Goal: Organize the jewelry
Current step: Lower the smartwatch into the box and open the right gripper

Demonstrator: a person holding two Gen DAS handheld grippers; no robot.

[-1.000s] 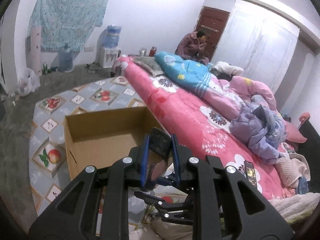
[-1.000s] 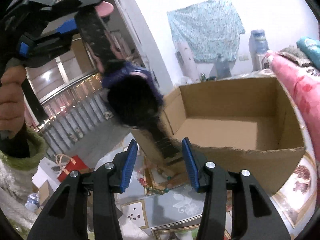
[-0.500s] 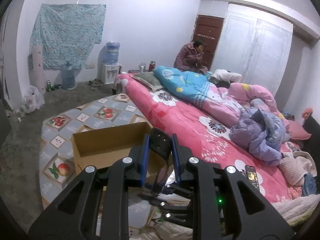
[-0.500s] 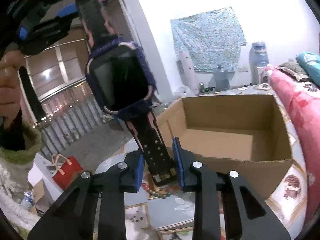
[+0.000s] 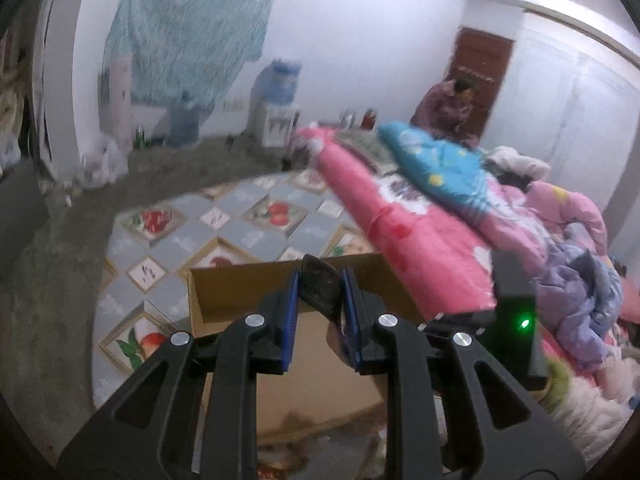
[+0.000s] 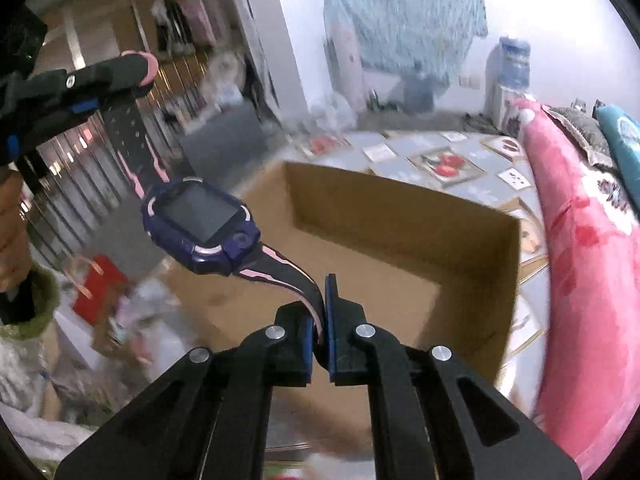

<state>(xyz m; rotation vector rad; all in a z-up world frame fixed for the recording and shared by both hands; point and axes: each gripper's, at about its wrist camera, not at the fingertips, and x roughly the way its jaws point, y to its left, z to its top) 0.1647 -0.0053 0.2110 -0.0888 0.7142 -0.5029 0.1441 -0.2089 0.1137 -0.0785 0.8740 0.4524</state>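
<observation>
Purple-and-black kids' watch (image 6: 200,226) hangs stretched btwn both my grippers, just above the cardboard box (image 6: 400,236). R gripper (image 6: 319,320) has just been closing, now pinching one strap end tight; L gripper (image 5: 319,292) clamps the other end. Box interior looks empty as far as I see, so sorting's barely begun. Watch not yet dropped in.

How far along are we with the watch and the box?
Done so far: nothing shows inside the cardboard box. In hand: the watch hangs over the box's edge with both claws shut on its strap, the left claw on one end and the right claw, which has just closed, on the other. Left: lowering it into the box and releasing.
</observation>
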